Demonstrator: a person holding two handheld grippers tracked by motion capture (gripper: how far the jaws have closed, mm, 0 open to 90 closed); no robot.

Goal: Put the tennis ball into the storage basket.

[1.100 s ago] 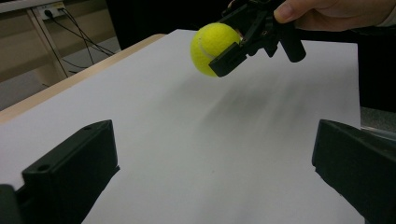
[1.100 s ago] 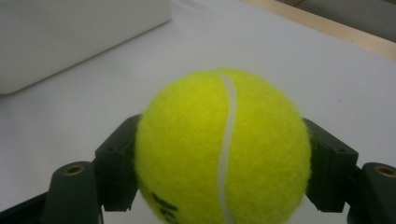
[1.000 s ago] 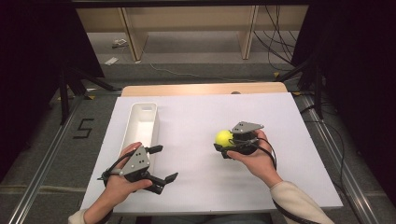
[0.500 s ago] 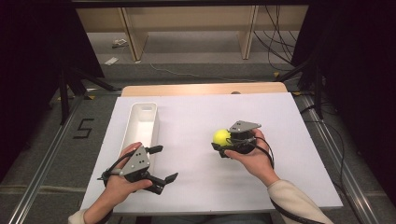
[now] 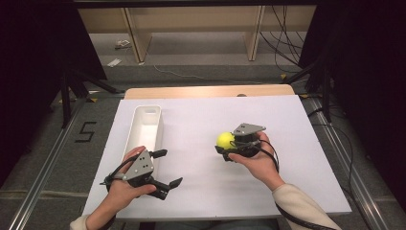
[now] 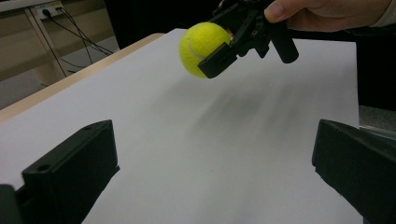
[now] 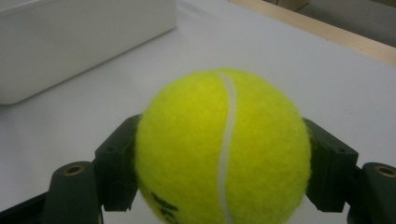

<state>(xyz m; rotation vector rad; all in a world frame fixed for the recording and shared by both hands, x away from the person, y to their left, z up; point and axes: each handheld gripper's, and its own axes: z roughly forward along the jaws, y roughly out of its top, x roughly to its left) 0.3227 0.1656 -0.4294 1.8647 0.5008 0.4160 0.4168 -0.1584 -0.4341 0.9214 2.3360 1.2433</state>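
Ball (image 7: pixel 223 149), a yellow tennis one, sits clamped between the right gripper's (image 5: pixel 227 149) jaws above the counter (image 5: pixel 201 124); left gripper (image 5: pixel 165 168) gapes, grasping nothing.

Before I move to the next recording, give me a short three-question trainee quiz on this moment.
1. True or false: the right gripper is shut on the tennis ball.
2. Which of these describes the left gripper? A) shut on the ball B) open, holding nothing C) inside the bin
3. Fill in: the white rectangular bin lies on the table's ____ side in the high view.

Key
1. True; both jaws press the ball's sides in the right gripper view.
2. B; its jaws stand wide apart over the white table.
3. Left.
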